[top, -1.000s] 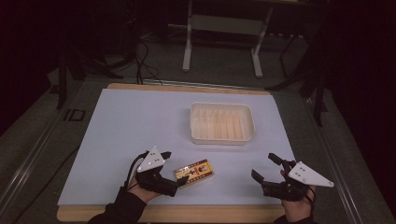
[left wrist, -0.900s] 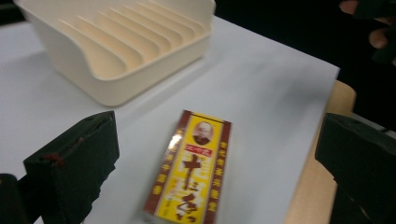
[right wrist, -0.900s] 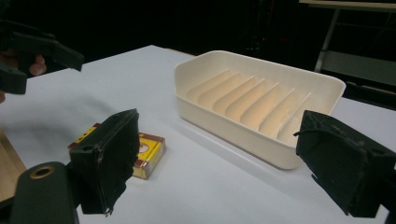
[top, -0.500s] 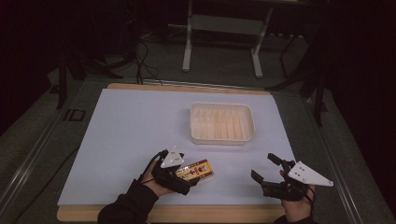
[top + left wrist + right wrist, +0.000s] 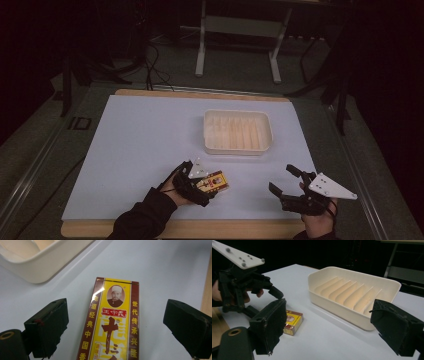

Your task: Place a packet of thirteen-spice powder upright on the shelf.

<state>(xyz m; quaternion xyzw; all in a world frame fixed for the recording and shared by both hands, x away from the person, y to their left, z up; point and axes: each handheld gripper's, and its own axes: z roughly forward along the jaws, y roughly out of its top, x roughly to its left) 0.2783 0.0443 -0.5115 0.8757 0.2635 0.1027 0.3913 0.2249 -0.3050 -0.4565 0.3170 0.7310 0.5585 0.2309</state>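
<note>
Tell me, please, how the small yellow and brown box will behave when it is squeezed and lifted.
The yellow box looks like thin card, so probably light and easily dented. It lies flat, so it should not roll. Its glossy print may slip slightly.

High view overhead, far; gripper views low, close; all share box (image 5: 214, 182) and tray (image 5: 238, 132).

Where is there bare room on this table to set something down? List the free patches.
Free: the wide left half of the white mat, from its far edge toward the left gripper; also the strip behind the tray. Crowded: the near edge, where the yellow box lies between that gripper's jaws, with the right gripper alongside.
</note>
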